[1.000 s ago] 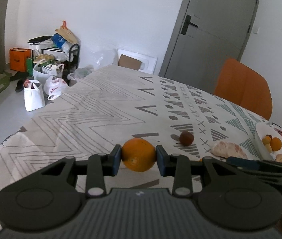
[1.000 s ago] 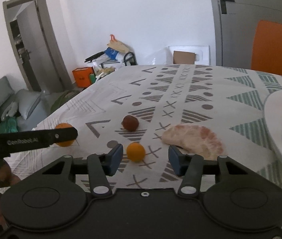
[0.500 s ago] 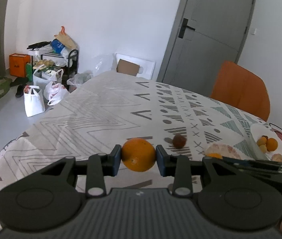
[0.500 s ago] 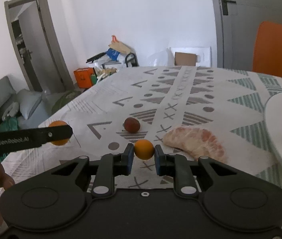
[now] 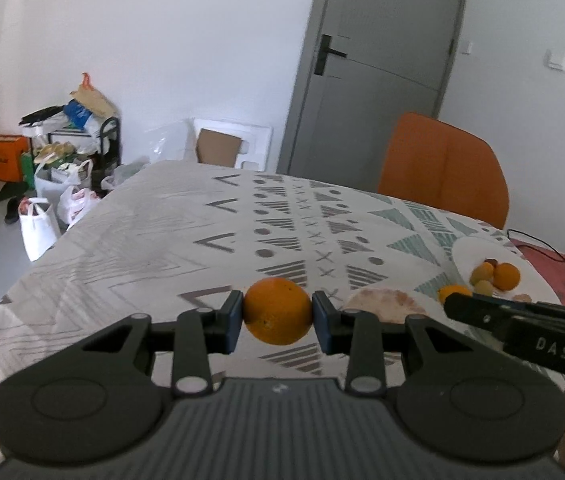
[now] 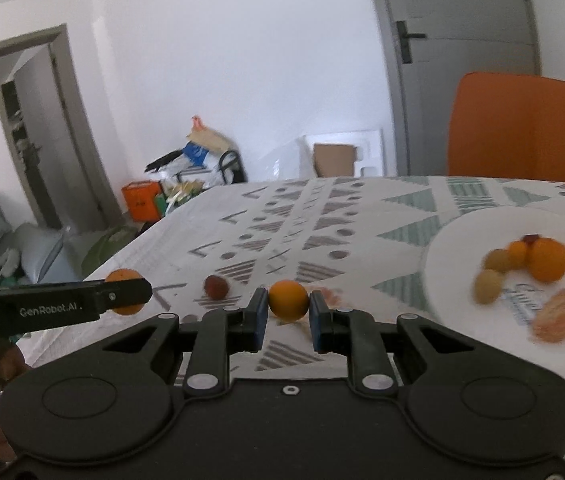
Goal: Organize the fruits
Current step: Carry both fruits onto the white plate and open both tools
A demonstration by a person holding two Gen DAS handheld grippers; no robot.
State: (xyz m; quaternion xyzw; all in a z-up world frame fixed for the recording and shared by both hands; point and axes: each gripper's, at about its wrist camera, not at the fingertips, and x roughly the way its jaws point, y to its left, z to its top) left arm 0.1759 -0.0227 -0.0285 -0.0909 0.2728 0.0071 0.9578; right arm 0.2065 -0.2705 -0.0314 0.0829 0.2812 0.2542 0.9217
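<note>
My left gripper (image 5: 277,316) is shut on a large orange (image 5: 277,310) and holds it above the patterned tablecloth. My right gripper (image 6: 288,304) is shut on a small orange (image 6: 288,301), lifted off the cloth. A white plate (image 6: 458,240) at the right holds several fruits (image 6: 546,260) and a peeled citrus piece (image 6: 558,312). A brown round fruit (image 6: 216,286) lies on the cloth to the left of my right gripper. A peeled grapefruit piece (image 5: 386,305) lies on the cloth beyond my left gripper, partly hidden. The left gripper also shows at the left of the right wrist view (image 6: 124,296).
An orange chair (image 5: 442,168) stands at the table's far side by a grey door (image 5: 382,64). Bags and a cluttered rack (image 5: 66,152) stand on the floor at the far left. A red mat with a cable (image 5: 554,268) lies at the right table edge.
My right gripper closed on the small orange, lifted it and swung right toward the plate. My left gripper rose with the large orange.
</note>
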